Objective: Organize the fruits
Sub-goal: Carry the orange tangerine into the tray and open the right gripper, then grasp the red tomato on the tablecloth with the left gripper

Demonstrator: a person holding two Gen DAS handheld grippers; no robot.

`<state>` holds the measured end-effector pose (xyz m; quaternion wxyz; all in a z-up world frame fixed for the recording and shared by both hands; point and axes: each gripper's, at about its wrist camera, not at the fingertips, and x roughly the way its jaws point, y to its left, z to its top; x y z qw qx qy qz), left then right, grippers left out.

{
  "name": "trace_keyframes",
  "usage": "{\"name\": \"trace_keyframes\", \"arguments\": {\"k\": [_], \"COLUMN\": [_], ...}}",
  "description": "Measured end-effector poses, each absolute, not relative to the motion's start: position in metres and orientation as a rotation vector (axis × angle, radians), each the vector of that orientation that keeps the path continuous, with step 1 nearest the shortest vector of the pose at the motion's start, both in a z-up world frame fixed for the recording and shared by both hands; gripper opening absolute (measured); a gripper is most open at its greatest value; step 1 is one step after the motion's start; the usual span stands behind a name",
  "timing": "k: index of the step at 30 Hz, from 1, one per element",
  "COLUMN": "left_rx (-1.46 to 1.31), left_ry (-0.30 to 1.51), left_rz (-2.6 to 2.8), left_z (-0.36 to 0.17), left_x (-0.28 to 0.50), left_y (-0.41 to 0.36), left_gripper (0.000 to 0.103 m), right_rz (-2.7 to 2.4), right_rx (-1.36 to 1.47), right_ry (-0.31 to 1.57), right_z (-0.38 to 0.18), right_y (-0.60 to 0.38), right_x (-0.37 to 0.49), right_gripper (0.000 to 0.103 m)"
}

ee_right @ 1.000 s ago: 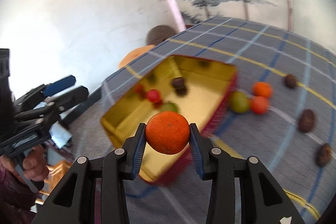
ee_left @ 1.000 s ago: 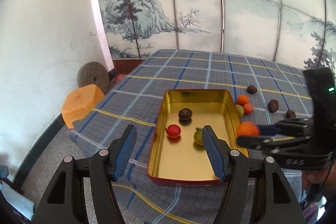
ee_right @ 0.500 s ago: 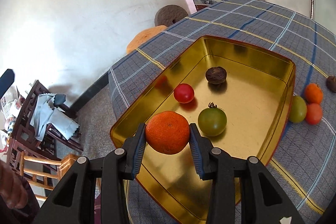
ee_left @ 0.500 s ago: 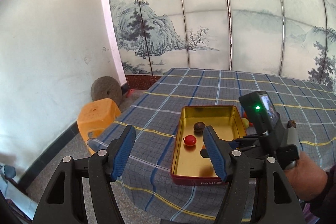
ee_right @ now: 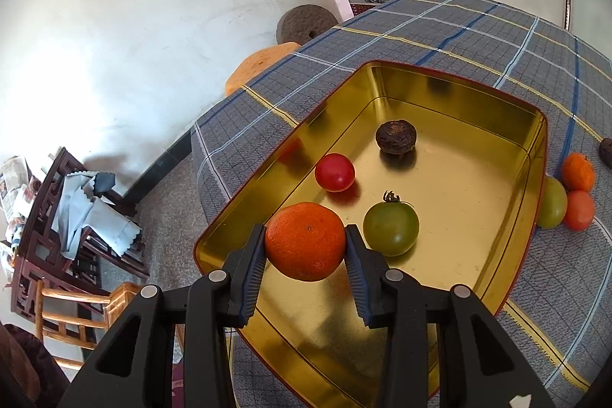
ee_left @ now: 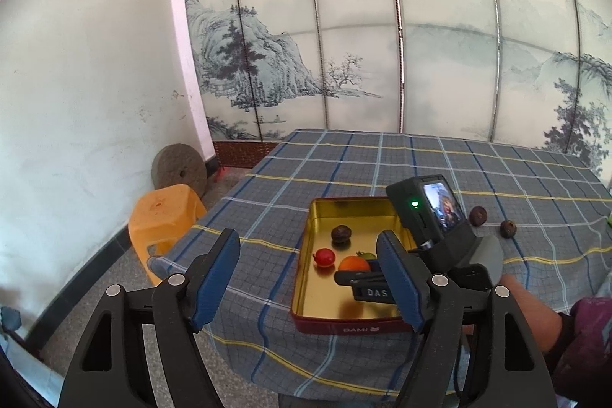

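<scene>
The right claw (ee_right: 306, 247) has the orange mandarin (ee_right: 305, 240) pinched across its middle, both pads flat on the rind, and it hangs just over the near end of the gold tin (ee_right: 535, 155) on the counter (ee_right: 440, 21). That fruit looks light and a touch soft, with a dimpled skin that should give the pads some bite; the widest part is the right place to hold it, and a hard squeeze would likely bruise it. It is round, so I'd expect it to roll once it is let go on that slick metal floor. Already inside: a red tomato (ee_right: 334, 172), a green tomato (ee_right: 391, 227) just beside the mandarin, and a dark wrinkled fruit (ee_right: 396, 136) further back. More fruit (ee_right: 578, 173) waits outside the tin's right wall.

The left claw (ee_left: 311, 283) is spread wide with nothing between its pads, and its jaws have just been opening. Compared with a second ago, it has pulled back and up so more of the room shows, while the right claw has carried the mandarin from outside the tin's rim to over its floor
</scene>
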<state>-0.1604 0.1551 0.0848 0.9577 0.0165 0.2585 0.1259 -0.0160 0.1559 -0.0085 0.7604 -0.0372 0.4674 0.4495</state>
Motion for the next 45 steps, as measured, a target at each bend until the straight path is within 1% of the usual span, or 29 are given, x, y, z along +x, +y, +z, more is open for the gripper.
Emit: {"name": "trace_keyframes", "arguments": {"k": [13, 15, 17, 22, 24, 26, 27, 31, 33, 35, 37, 40, 43, 45], "left_rx": [0.073, 0.078, 0.084, 0.109, 0.122, 0.135, 0.139, 0.162, 0.177, 0.183, 0.184, 0.162, 0.153, 0.169], "left_ry": [0.552, 0.558, 0.563, 0.578, 0.581, 0.588, 0.589, 0.605, 0.619, 0.634, 0.657, 0.702, 0.751, 0.772], "left_rz": [0.220, 0.219, 0.218, 0.213, 0.212, 0.209, 0.208, 0.196, 0.181, 0.155, 0.101, -0.011, -0.112, -0.159], "left_z": [0.080, 0.079, 0.078, 0.075, 0.073, 0.072, 0.071, 0.067, 0.064, 0.059, 0.054, 0.045, 0.036, 0.031], "left_x": [-0.153, -0.150, -0.148, -0.143, -0.141, -0.139, -0.138, -0.132, -0.127, -0.123, -0.115, -0.100, -0.078, -0.059], "left_y": [0.133, 0.131, 0.129, 0.120, 0.117, 0.113, 0.111, 0.102, 0.095, 0.091, 0.084, 0.074, 0.059, 0.048], "left_gripper": [0.076, 0.077, 0.077, 0.077, 0.077, 0.077, 0.077, 0.077, 0.077, 0.077, 0.077, 0.077, 0.077, 0.077], "right_rz": [1.015, 1.024, 1.032, 1.041, 1.037, 1.024, 1.016, 0.957, 0.898, 0.803, 0.675, 0.553, 0.366, 0.323], "right_rx": [-0.005, 0.020, 0.047, 0.099, 0.111, 0.116, 0.115, 0.112, 0.101, 0.079, 0.070, 0.090, 0.061, 0.079], "right_ry": [0.985, 0.963, 0.940, 0.900, 0.883, 0.858, 0.846, 0.789, 0.750, 0.721, 0.703, 0.718, 0.804, 0.818], "right_z": [-0.005, 0.000, 0.005, 0.016, 0.019, 0.023, 0.025, 0.032, 0.035, 0.034, 0.027, 0.014, -0.006, -0.013], "right_y": [0.151, 0.146, 0.140, 0.123, 0.113, 0.100, 0.093, 0.050, 0.019, -0.018, -0.065, -0.123, -0.179, -0.205], "right_x": [-0.011, -0.010, -0.009, -0.007, -0.008, -0.009, -0.010, -0.010, -0.013, -0.014, -0.014, -0.008, 0.005, 0.010], "right_gripper": [0.040, 0.043, 0.049, 0.053, 0.056, 0.063, 0.063, 0.074, 0.081, 0.095, 0.100, 0.101, 0.101, 0.101]}}
